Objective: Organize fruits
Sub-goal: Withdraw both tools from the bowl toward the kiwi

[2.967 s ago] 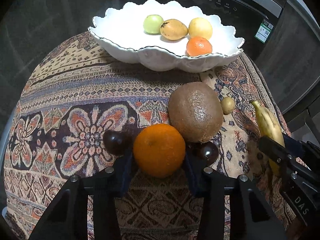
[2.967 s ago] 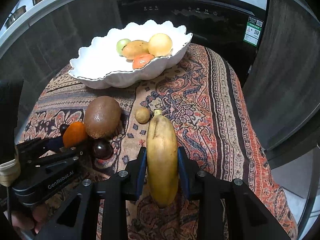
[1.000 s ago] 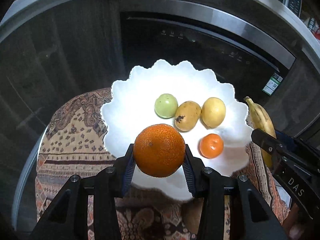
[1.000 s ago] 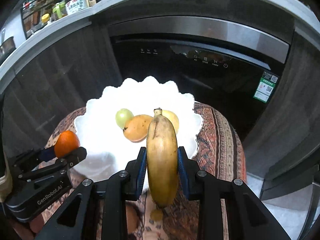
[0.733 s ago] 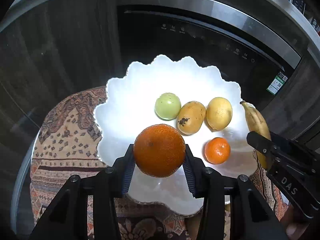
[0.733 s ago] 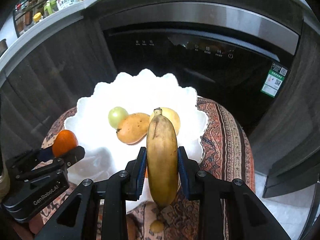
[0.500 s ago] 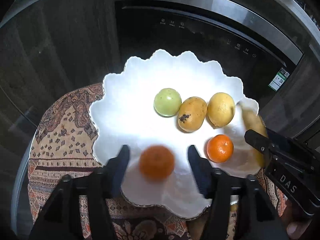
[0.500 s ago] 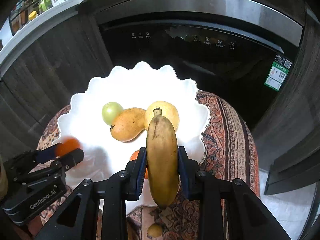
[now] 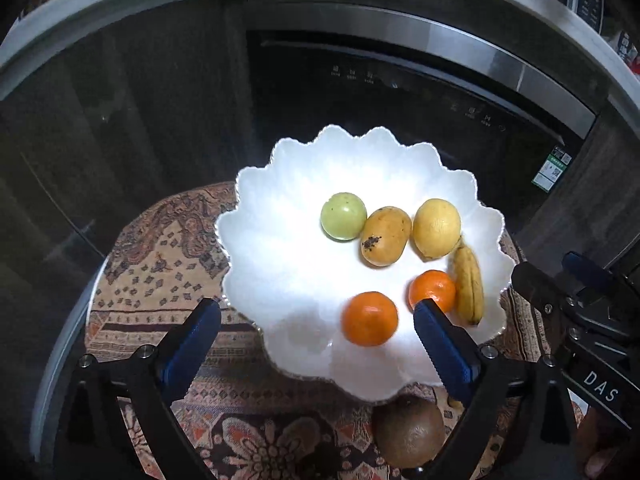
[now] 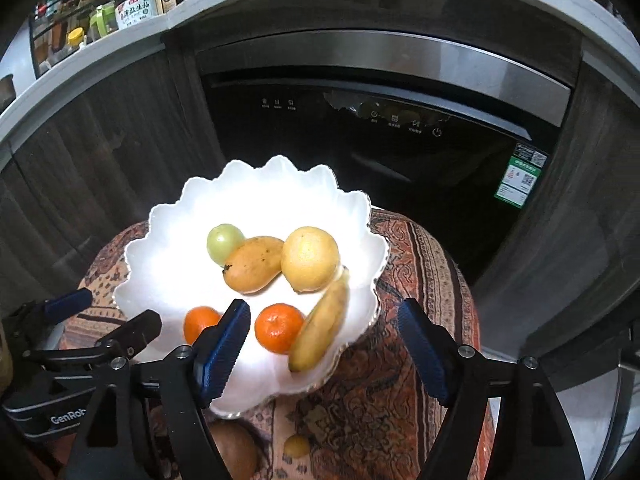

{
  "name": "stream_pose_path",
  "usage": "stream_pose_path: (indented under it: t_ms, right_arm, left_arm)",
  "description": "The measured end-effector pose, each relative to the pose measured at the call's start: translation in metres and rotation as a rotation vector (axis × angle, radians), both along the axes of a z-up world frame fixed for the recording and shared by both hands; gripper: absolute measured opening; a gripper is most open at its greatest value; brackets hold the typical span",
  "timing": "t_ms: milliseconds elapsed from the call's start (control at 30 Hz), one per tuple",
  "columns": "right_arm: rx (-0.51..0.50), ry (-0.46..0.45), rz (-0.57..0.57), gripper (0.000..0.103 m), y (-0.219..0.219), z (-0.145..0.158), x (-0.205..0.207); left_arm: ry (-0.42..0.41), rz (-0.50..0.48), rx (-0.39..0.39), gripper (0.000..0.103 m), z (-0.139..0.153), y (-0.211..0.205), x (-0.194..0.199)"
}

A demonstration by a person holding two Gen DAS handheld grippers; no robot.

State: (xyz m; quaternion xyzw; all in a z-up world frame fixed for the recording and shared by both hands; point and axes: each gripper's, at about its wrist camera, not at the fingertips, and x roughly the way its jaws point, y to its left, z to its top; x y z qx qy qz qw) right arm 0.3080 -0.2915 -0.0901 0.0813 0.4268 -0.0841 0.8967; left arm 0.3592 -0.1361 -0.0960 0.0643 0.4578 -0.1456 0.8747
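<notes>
Both the left gripper (image 9: 316, 332) and right gripper (image 10: 324, 340) are opening, nothing between their jaws. The orange (image 9: 369, 318) and banana (image 9: 467, 286) lie in the bowl (image 9: 272, 264). The kiwi (image 9: 409, 431), nearer on the cloth, is soft; a gentle grip across its middle is advised.

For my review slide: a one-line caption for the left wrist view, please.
Left gripper jaws opening, empty, over the white bowl; the orange and banana lie inside.

The bowl (image 10: 256, 200) hides part of the kiwi (image 10: 236, 456); the banana (image 10: 320, 320) is motion-blurred.
</notes>
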Motion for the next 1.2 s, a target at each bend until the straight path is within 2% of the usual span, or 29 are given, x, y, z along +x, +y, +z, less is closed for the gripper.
stream_pose_path:
  t_ms: [367,600,900,1200]
  right_arm:
    - [-0.028,-0.04,0.012,0.077,0.018,0.037,-0.04]
    - [-0.04,-0.049,0.022,0.077,0.033,0.048,-0.064]
    - [-0.055,-0.049,0.03,0.077,0.042,0.053,-0.087]
    - [-0.052,-0.025,0.012,0.077,0.033,0.04,-0.105]
  left_arm:
    - [-0.06,0.007,0.004,0.099,0.038,0.019,-0.042]
    - [-0.068,0.02,0.005,0.099,0.047,0.033,-0.066]
    - [-0.06,0.027,0.003,0.099,0.046,0.041,-0.089]
    - [-0.028,0.009,0.009,0.099,0.027,0.028,-0.106]
